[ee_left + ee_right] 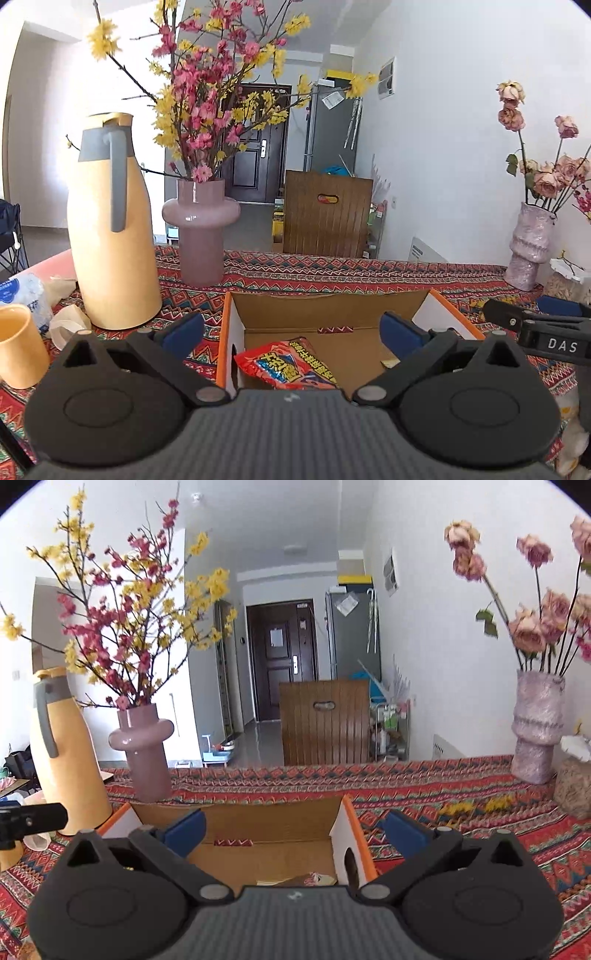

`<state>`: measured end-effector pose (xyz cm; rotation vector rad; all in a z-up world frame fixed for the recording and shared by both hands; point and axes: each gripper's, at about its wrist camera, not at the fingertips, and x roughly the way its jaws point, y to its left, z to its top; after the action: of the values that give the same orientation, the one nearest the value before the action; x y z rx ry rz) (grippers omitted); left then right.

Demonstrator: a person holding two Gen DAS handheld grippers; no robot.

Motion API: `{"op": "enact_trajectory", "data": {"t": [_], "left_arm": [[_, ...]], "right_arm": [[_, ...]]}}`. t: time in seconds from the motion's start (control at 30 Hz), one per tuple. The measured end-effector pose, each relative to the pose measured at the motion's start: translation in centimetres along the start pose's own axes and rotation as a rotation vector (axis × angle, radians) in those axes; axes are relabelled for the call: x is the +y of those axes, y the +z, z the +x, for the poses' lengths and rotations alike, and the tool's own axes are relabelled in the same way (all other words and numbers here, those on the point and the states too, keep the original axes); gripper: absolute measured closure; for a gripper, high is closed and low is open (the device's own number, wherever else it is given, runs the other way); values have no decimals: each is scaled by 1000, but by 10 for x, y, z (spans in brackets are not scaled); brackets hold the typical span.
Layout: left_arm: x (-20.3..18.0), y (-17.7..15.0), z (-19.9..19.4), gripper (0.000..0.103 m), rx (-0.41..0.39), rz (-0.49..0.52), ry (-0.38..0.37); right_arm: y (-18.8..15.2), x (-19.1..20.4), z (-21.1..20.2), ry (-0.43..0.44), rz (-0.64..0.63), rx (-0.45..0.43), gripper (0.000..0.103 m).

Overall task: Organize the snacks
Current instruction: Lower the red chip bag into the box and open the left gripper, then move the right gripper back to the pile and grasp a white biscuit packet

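Left fingers: the left gripper (291, 332) has its blue pads (183, 328) spread wide, holding nothing; it hangs over the near-left part of the cardboard box (456, 319).
Right fingers: the right gripper (293, 829) is likewise spread wide and empty; its left pad sits above the box interior, its right pad outside the box's right wall.
Landmark: the cardboard box, open-topped with orange-edged flaps, on the patterned tablecloth (369, 267).
Box contents: one red snack packet (286, 365) lies flat on the floor at the near-left side. A pale item at the near-right side of the floor is too small to identify.
Step in hand: judged as between placements; one packet is in the box and both grippers are free.
Next move: calls for finding another snack outside the box. None is clearly visible, so a gripper must turn away from the box to search.
Behind-left of box: yellow thermos jug (110, 229) and pink vase (201, 230) with blossom branches.
Behind-right of box: textured vase (537, 725) of dried roses.
Risk: the vases stand near; wide swings could tip them.
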<state>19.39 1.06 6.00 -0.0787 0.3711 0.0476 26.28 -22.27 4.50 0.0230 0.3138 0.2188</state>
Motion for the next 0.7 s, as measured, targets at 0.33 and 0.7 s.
{"op": "enact_trajectory", "data": {"t": [0.33, 0.7], "left_arm": [[11, -26, -32, 0, 26, 23, -10], [43, -65, -52, 0, 81, 20, 12]], "right_arm": [[-20, 2, -58, 29, -42, -11, 0], [-68, -7, -101, -10, -38, 79, 0]]}}
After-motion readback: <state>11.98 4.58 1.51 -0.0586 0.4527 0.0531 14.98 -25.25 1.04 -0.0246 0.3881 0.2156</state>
